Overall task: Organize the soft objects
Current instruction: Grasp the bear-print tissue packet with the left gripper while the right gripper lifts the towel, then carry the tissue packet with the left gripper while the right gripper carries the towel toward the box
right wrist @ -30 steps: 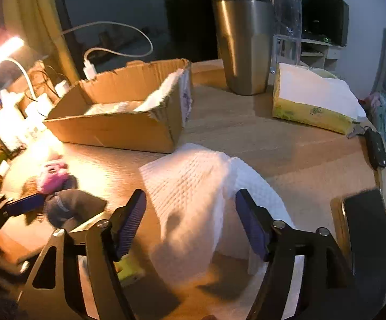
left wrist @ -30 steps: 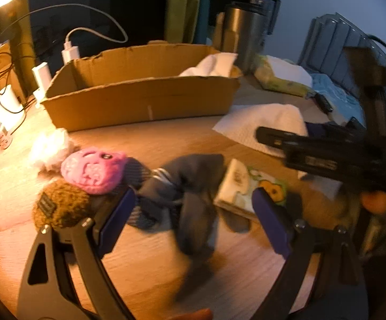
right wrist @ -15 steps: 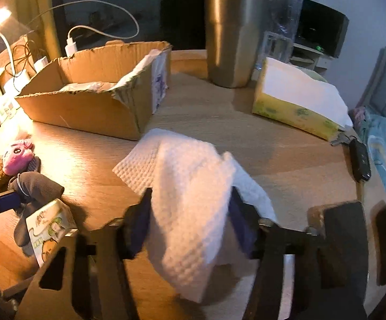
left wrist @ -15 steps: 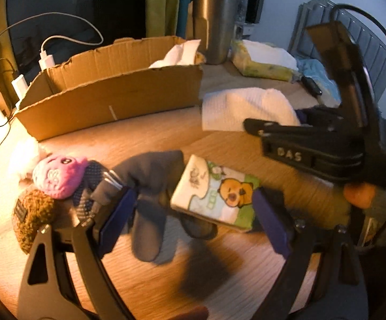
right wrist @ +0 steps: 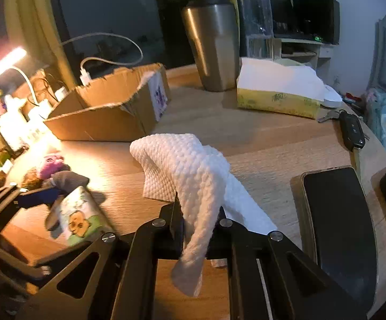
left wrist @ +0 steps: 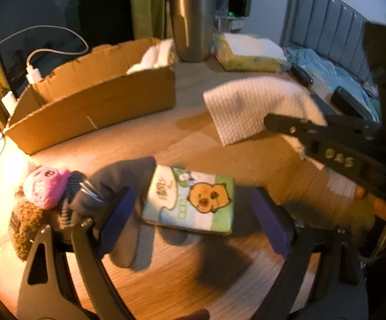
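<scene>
The white paper towel [right wrist: 190, 170] lies crumpled on the wooden bench [right wrist: 262, 144], between the torn cardboard box [right wrist: 107, 114] and a dark phone [right wrist: 337, 229]; one fold of it is pinched in the right tongs [right wrist: 197, 229], which are clenched on it. The step in hand is judged to be the pick-up of this towel. A white soft item is already seen inside the box, so the next move is judged to call for a lift clear of the bench and a carry over the box's near wall, with the trailing corner kept from dragging.

The left tongs [left wrist: 193, 221] are held released, their blue pads either side of a cartoon-printed tissue pack [left wrist: 190, 202] that rests on a grey glove [left wrist: 123, 176]; no contact is seen. Beside the glove lie a pink plush toy [left wrist: 46, 186] and a brown fuzzy item [left wrist: 27, 221]. A closing on the pack would be needed there.
</scene>
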### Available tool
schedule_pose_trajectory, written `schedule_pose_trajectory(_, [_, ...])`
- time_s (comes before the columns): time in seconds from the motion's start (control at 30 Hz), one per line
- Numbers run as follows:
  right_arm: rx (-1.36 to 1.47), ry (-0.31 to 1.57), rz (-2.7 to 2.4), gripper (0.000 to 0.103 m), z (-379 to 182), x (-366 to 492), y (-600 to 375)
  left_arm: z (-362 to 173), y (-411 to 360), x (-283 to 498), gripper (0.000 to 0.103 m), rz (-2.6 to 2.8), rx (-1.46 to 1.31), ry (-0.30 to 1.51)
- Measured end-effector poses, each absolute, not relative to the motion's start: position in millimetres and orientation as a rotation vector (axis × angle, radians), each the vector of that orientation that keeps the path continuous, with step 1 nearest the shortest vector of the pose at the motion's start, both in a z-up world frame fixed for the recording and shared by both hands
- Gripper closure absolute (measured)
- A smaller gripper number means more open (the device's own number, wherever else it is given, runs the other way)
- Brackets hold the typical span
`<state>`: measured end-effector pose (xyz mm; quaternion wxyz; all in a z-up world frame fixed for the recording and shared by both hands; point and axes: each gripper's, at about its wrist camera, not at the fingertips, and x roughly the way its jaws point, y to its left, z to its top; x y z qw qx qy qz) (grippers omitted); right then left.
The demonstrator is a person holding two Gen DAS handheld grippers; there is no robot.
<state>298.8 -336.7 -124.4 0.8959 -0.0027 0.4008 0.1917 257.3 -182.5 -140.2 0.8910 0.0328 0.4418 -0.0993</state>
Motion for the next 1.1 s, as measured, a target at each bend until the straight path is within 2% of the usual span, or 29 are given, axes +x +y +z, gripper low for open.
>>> schedule_pose_trajectory(0.07, [0.009, 0.822, 0.406, 0.092, -122.2, 294.2, -339.0, -143.9, -183.7, 260.0, 0.017, -0.203, 0.075, 0.932])
schedule_pose_trajectory(0.1, [0.013, 0.820, 0.409, 0.092, -121.5, 292.3, -339.4, -145.5, -183.6, 260.7, 0.028, -0.208, 0.072, 0.940])
schedule_pose_trajectory(0.17, [0.024, 0.813, 0.410, 0.092, -119.3, 286.8, -343.0, -148.8, -183.7, 261.5, 0.034, -0.213, 0.069, 0.961])
schedule_pose_trajectory(1.1, [0.017, 0.681, 0.453, 0.092, -65.5, 258.0, -318.9, -83.2, -117.8, 236.4, 0.035, -0.168, -0.023, 0.784])
